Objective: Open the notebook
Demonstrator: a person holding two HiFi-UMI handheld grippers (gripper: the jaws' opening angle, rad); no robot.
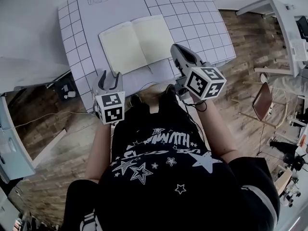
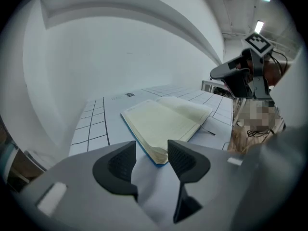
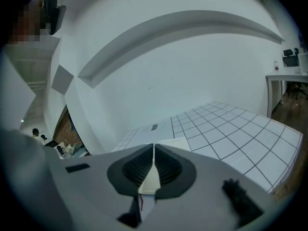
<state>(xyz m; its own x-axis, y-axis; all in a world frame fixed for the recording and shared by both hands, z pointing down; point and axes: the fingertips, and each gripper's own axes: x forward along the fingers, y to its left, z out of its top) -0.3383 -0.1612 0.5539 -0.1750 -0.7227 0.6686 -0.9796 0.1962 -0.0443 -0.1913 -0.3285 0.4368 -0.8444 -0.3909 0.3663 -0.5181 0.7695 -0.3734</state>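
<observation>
Already the notebook (image 1: pixel 137 42) lies open flat on the gridded table (image 1: pixel 192 8), so the left gripper (image 1: pixel 109 77), jaws apart and empty, and the right gripper (image 1: pixel 175 48), jaws pressed together, should simply lift clear without snagging pages.

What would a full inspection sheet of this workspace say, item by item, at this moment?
surface: white gridded mat, lying flat.
job's things: notebook lies open on the mat, pages up.
clutter: nothing seen on the mat.
grippers: left gripper tongs apart, notebook's near corner just beyond them, not gripped; right gripper tongs together, nothing seen clamped.
cables: dark cable loops under the right gripper.
surroundings: wooden floor, white desk, chair.
</observation>
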